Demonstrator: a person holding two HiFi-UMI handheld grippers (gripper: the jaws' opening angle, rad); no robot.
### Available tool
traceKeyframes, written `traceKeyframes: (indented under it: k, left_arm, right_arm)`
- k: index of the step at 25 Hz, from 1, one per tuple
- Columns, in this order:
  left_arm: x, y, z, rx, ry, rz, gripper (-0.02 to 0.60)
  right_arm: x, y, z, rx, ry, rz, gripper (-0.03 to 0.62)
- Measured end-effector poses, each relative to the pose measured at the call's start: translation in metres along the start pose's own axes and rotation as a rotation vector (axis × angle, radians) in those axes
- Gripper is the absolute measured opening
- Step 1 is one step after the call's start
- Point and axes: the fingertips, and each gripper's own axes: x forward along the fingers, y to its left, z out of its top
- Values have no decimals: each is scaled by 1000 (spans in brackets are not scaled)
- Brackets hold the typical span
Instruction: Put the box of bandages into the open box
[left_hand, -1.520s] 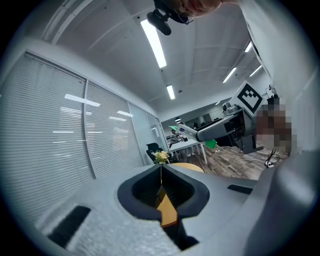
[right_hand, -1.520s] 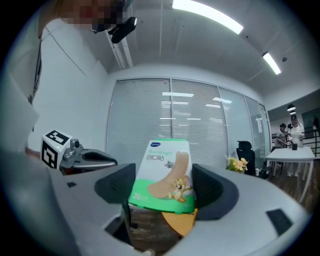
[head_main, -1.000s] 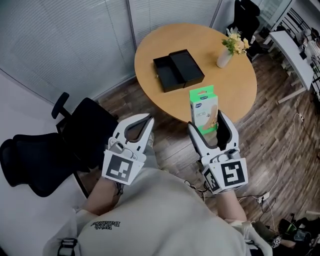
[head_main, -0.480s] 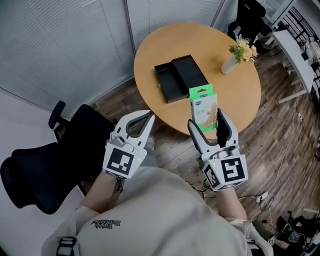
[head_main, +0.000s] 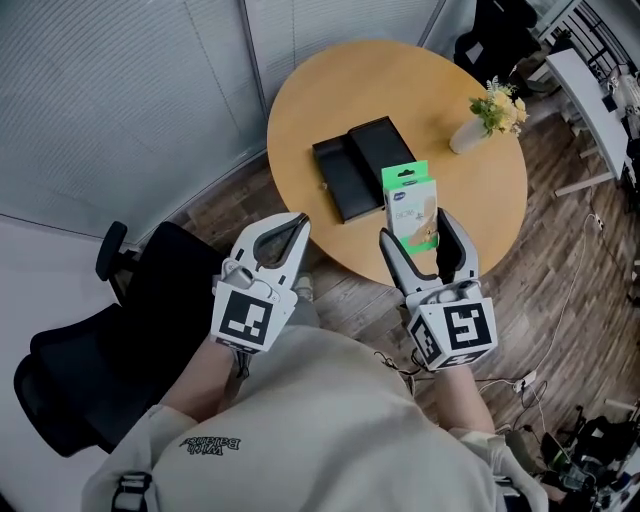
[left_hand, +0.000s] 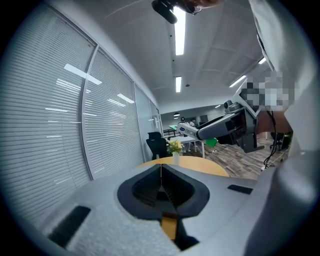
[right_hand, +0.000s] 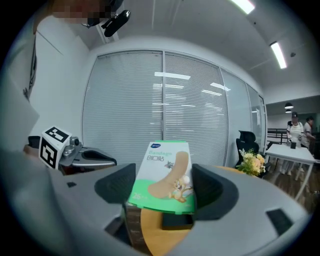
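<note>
The person stands just back from the round tabletop (head_main: 440, 90) with the right gripper (head_main: 414, 240) clamped on the box of bandages (head_main: 410, 203). Its jaws press the lower part of the carton from either side, so the green-topped front stands upright and clear above them. The carton is up in the air in front of the body, by my guess about level with the tabletop's near edge, a hold that looks ready for carrying forward and lowering. The open box (head_main: 372, 158), black, lies on the tabletop with its two halves side by side and nothing in them, toward the person's side and well apart from the vase of flowers (head_main: 478, 118). The left gripper (head_main: 293, 226) has its jaws closed together on nothing and hangs alongside, probably kept free in case the open box needs steadying
</note>
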Motion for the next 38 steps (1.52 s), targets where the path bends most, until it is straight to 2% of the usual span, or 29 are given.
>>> traceKeyframes:
  k: [4, 11, 15, 18, 29, 35, 38]
  left_arm:
    - [7, 12, -6, 14, 0, -28, 23]
    - [24, 54, -20, -33, 3, -45, 23]
    - [30, 62, -24, -13, 13, -46, 23]
    - [33, 64, -31, -27, 29, -49, 23]
    - [61, 57, -36, -27, 72, -34, 23]
    - [71, 63, -43, -94, 72, -2, 23]
    - [79, 66, -49, -97, 90, 11, 23]
  right_arm:
    - [12, -2, -4, 12, 27, -23, 370]
    - [57, 3, -4, 14, 66, -40, 370]
    - [67, 2, -7, 14, 84, -51, 370]
    - [74, -2, -13, 8, 109, -55, 370]
    - [101, -27, -36, -5, 175, 5, 370]
    - [125, -34, -53, -23, 228, 51, 370]
    - [136, -39, -64, -32, 264, 69, 370]
